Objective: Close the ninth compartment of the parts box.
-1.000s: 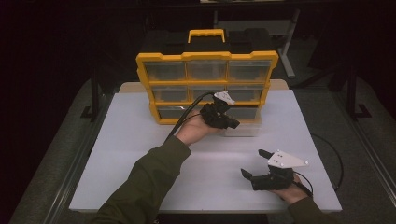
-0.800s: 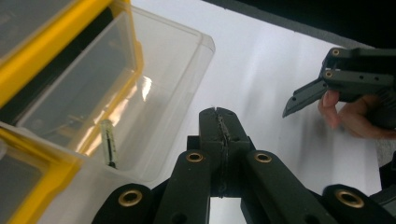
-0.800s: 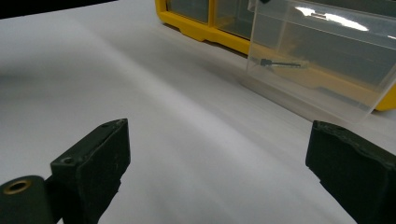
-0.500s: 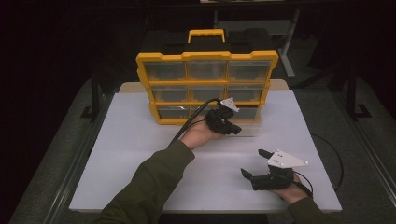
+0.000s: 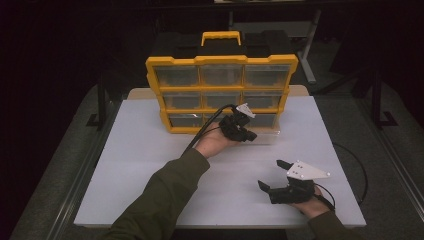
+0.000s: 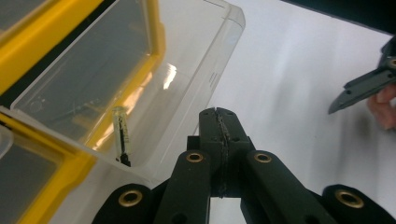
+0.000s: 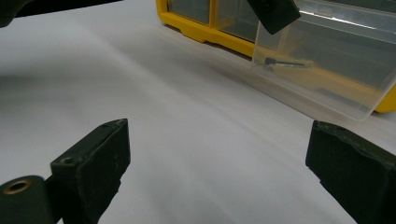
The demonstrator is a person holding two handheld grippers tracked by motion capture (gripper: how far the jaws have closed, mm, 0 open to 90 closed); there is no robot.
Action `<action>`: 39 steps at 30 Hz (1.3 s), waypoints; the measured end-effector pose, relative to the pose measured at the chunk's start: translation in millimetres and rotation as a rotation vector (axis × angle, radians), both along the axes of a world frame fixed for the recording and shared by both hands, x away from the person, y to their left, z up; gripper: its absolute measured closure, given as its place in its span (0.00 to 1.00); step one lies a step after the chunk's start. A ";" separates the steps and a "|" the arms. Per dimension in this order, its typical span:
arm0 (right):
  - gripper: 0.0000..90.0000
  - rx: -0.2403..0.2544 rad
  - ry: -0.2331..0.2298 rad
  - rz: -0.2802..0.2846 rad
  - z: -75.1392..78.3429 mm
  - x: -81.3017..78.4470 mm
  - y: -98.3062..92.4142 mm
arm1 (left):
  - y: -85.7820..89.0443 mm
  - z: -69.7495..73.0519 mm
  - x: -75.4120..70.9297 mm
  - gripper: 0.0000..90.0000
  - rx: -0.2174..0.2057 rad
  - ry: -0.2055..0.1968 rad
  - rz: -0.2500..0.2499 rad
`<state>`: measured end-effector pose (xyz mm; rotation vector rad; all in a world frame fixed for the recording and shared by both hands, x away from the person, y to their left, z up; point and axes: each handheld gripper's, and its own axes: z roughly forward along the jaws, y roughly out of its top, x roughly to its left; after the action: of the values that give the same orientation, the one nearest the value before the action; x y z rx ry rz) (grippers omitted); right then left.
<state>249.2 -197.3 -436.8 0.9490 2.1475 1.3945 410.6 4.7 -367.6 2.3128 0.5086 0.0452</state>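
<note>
A yellow organiser (image 5: 220,60) with clear drawers stands at the back of the white table (image 5: 145,165). Its bottom right drawer (image 5: 270,131) is pulled out onto the table. In the left gripper view this clear drawer (image 6: 140,70) holds a small thin item (image 6: 122,135), which also lies in the drawer (image 7: 327,60) in the right gripper view. My left gripper (image 5: 249,135) hovers at the drawer's near edge, its jaws (image 6: 218,113) shut with nothing between them. My right gripper (image 5: 270,173) rests near the front right of the table, open and bare (image 7: 219,154).
The organiser's other drawers are pushed in and a yellow carry handle (image 5: 220,36) tops it. Black cables trail from both grippers. Dark floor and metal frame legs surround the table. Open white surface spreads to the left and between the two grippers.
My left gripper has dropped slightly and rolled at the front of the pulled-out drawer. The right gripper has stayed where it was.
</note>
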 end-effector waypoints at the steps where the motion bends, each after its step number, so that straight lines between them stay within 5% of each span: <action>1: 0.06 0.000 0.000 0.001 0.0 0.0 0.0 | -0.1 -0.7 0.4 1.00 -0.009 0.001 0.004; 21: 0.06 0.003 -0.002 -0.003 0.2 -0.1 -0.6 | -3.3 -1.9 12.2 1.00 -0.030 -0.031 0.048; 26: 0.06 -0.002 -0.001 0.000 0.0 0.2 -0.8 | -2.4 -0.5 17.3 1.00 -0.012 -0.065 0.046; 39: 0.06 0.000 0.001 0.003 -0.1 0.0 -0.7 | -6.2 -3.8 28.1 1.00 -0.048 -0.094 0.124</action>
<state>249.2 -198.0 -436.9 0.9475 2.1506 1.3960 438.8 -1.5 -371.4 2.2180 0.5978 0.1982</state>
